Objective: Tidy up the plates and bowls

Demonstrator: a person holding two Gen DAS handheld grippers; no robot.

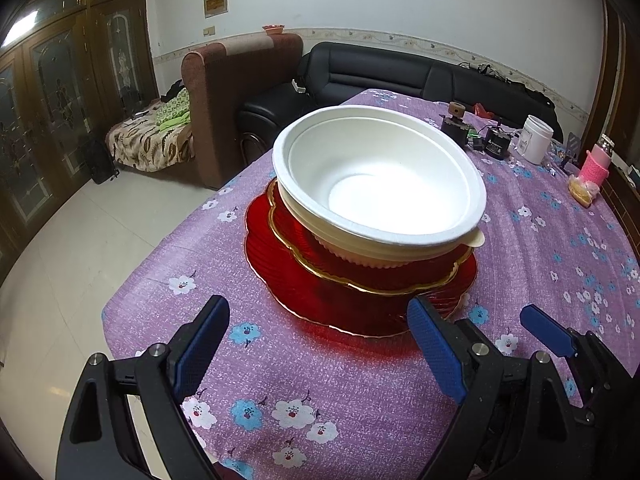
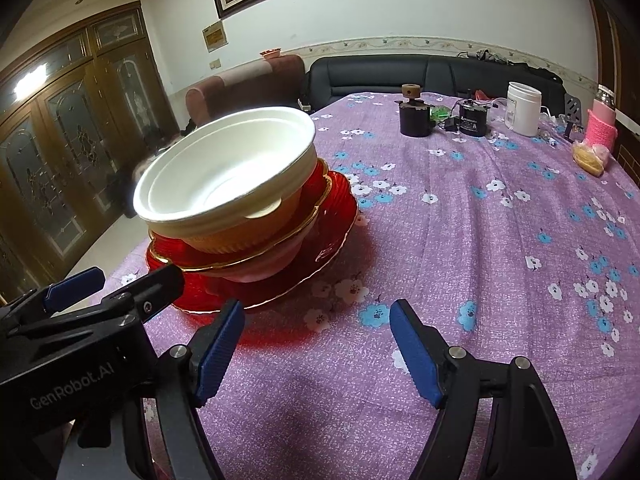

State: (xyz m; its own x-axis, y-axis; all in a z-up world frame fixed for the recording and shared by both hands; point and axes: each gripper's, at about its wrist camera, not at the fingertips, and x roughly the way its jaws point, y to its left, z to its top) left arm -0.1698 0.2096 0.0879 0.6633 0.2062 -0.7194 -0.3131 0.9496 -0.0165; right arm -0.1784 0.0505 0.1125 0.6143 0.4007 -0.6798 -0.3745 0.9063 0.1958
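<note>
Right, the stack sits at the centre of the action: a white foam bowl [image 1: 380,184] nested on a cream ribbed bowl [image 1: 372,254], which rests in a gold-rimmed red dish [image 1: 372,278], all on a wide red plate [image 1: 280,280]. From the left wrist view the pile stands at 12 o'clock on the purple floral tablecloth [image 1: 280,360], close to the table's near-left edge.

The left gripper [image 1: 320,344] hovers just short of the plate, fingers spread wide and holding nothing. The right gripper [image 2: 316,344] sits at about 3 o'clock of it, jaws likewise apart and empty, pointing across bare cloth with the stack at its 10 o'clock.

By my reading the sorting looks close to done, with everything gathered in 1 tower. Here's the danger, though: from the right wrist view the foam bowl leans, its rim tipped toward the gripper, so it seems to sit crooked in the cream one. A nudge from either finger on the plate's lip could slide that light foam off. And the plate lies near the table edge, so a push toward 9 o'clock risks sending the lot to the floor.

Further out at 1 to 2 o'clock stand 2 dark motors [image 2: 416,118], a white jar [image 2: 523,109] and a pink bottle [image 2: 601,126], well apart from the stack.
</note>
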